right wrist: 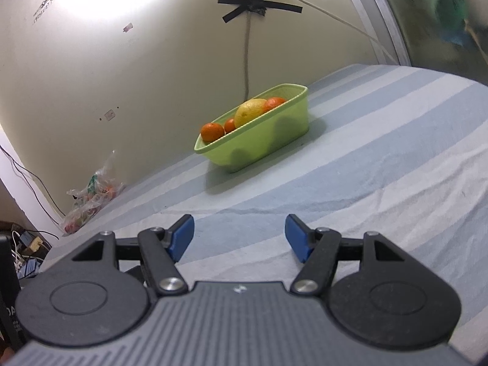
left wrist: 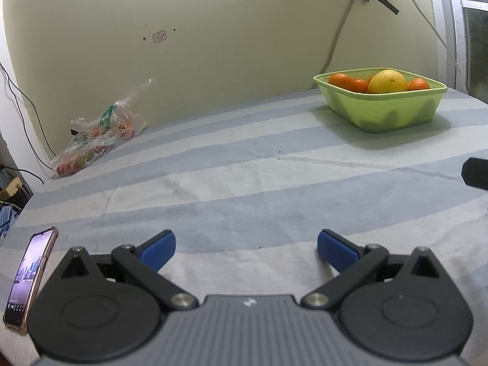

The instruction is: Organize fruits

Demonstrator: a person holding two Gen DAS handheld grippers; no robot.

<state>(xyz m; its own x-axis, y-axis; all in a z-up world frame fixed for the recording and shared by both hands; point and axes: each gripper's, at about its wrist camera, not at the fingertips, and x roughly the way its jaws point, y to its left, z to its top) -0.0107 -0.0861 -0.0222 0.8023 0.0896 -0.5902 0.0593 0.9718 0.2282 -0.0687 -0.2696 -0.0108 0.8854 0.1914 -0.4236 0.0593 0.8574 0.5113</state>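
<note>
basket: green tub upper right, holds oranges plus yellow citrus
left gripper: wide open, empty
right gripper: wide open, empty
remaining: bagged fruit mid-left by wall, probably still to sort

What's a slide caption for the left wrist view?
Open left gripper over striped bedsheet; green plastic basket of citrus fruit ahead, right.
</note>
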